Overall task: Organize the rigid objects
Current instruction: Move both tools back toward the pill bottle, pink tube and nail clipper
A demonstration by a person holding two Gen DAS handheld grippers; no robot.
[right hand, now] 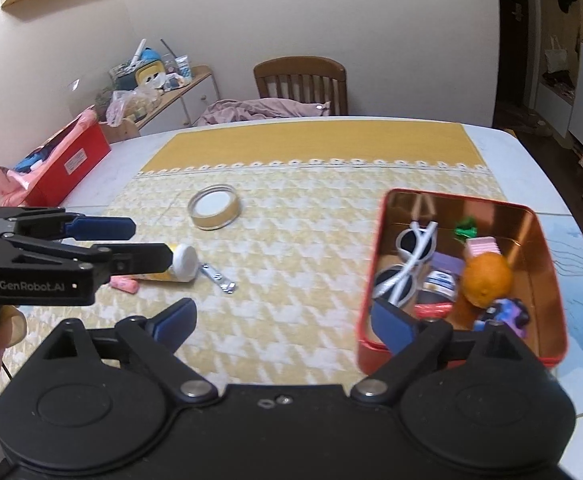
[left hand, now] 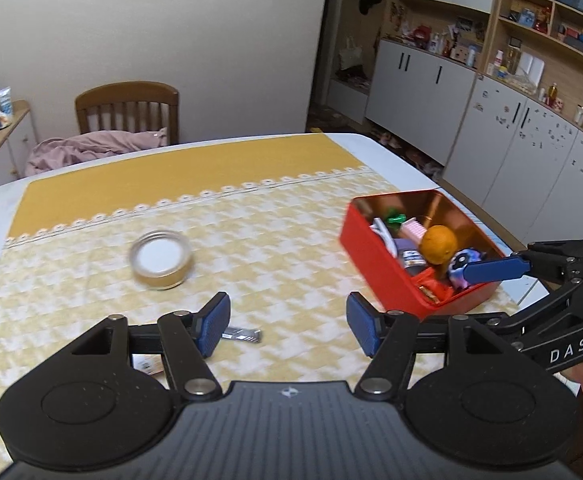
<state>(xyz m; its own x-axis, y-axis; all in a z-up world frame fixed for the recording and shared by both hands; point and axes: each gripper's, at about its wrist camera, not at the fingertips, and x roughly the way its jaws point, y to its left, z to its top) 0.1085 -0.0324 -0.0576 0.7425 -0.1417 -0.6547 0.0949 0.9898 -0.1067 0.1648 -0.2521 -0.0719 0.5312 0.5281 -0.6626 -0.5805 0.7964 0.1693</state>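
Observation:
A red tin [left hand: 375, 268] [right hand: 547, 240] holds an orange [right hand: 485, 280], white sunglasses [right hand: 405, 264], a pink comb, a purple toy [left hand: 463, 266] and other small things. A round gold lid [left hand: 161, 258] [right hand: 213, 206] lies on the yellow cloth. A metal nail clipper [right hand: 221, 280] [left hand: 241, 335], a yellow tube with a white cap [right hand: 183, 263] and a pink piece [right hand: 124, 284] lie near my left gripper [left hand: 287, 320] [right hand: 147, 242], which is open and empty above them. My right gripper [right hand: 283, 320] [left hand: 487, 270] is open and empty, over the tin's near edge.
A wooden chair [left hand: 129, 110] with a pink cloth stands at the table's far side. A red box [right hand: 67, 164] sits on the table's left edge. Cabinets and shelves [left hand: 491, 92] line the right wall. A cluttered side shelf [right hand: 159, 80] stands at the left.

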